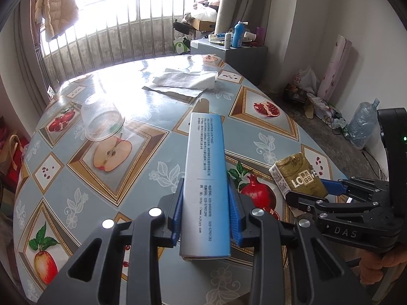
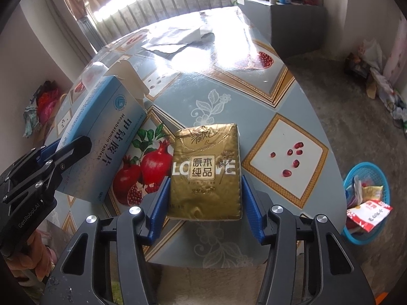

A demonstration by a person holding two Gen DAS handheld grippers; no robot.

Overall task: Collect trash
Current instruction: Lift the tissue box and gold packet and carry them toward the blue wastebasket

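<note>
Glossy oilcloth printed with pomegranates and apples covers the round surface [image 1: 142, 152]. Left of the gold tissue pack [image 2: 206, 175], the left hand-held gripper [image 1: 205, 216] clamps a long, flat blue cardboard medicine box [image 1: 206, 172] with its end flap open. The right hand-held gripper [image 2: 203, 203] brackets the soft, crinkled foil-look pack, its ribbed blue pads just beside the pack's edges; contact is unclear. Beyond lie a clear plastic cup [image 1: 101, 117] on its side and limp paper towels [image 1: 183, 81].

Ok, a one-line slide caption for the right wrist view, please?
Right gripper straddles the gold tissue pack on the fruit-print table; left gripper holds a blue medicine box.
</note>
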